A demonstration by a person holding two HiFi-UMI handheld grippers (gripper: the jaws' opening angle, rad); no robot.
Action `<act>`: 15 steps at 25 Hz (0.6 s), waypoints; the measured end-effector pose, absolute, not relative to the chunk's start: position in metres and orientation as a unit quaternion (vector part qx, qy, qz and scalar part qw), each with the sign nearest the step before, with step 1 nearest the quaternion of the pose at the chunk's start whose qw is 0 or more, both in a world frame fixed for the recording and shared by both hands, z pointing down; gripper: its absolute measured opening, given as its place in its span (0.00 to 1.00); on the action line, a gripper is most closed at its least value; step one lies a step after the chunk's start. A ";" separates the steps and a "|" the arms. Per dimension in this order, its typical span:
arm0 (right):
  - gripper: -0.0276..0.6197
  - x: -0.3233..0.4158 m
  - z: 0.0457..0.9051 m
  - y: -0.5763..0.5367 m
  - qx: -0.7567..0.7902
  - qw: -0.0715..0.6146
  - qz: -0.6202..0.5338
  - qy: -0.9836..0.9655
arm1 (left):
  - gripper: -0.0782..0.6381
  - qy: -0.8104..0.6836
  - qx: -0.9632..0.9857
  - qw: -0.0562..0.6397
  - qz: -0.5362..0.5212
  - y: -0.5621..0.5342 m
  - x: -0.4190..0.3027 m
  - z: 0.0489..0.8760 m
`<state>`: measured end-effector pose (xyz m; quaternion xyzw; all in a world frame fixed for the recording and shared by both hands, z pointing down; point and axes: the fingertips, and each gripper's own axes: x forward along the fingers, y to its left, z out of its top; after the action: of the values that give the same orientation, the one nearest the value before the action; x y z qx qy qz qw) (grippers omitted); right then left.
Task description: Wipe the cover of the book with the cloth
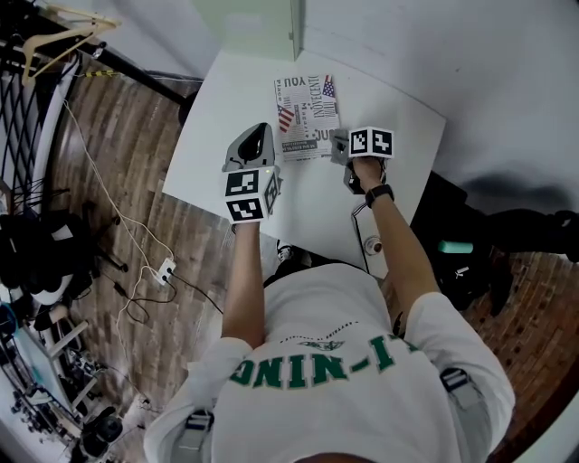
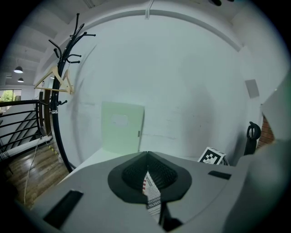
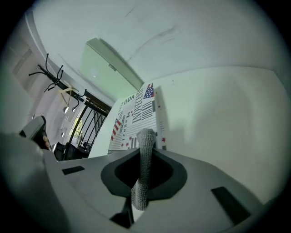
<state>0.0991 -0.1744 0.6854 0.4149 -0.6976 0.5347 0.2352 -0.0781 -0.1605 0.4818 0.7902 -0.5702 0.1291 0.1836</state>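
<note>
The book lies flat on the white table, its cover printed like newsprint with flags. My right gripper is at the book's near right corner, shut on a grey knitted cloth that sticks out past the jaw tips over the cover. My left gripper hovers just left of the book's near left corner. Its jaws meet at the tips, and a sliver of the book shows through the slit beneath them.
A pale green panel leans on the wall at the table's far edge. A coat stand with a wooden hanger stands to the left. Cables and a power strip lie on the wood floor, and a dark bag sits at the right.
</note>
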 end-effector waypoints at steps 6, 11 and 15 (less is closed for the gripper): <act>0.09 0.104 0.684 -0.173 0.428 0.231 0.535 -0.691 | 0.13 -0.573 0.789 0.180 0.128 -0.158 -0.081 0.478; 0.09 0.037 0.677 -0.154 0.364 0.227 0.540 -0.724 | 0.13 -0.585 0.780 0.180 0.129 -0.153 -0.098 0.476; 0.09 -0.021 0.678 -0.135 0.316 0.240 0.531 -0.749 | 0.13 -0.596 0.772 0.181 0.130 -0.148 -0.112 0.476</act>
<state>-0.0213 -0.1353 0.6780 0.3157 -0.7488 0.5312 0.2397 -0.1117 -0.1479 0.4762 0.7717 -0.5957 0.1301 0.1809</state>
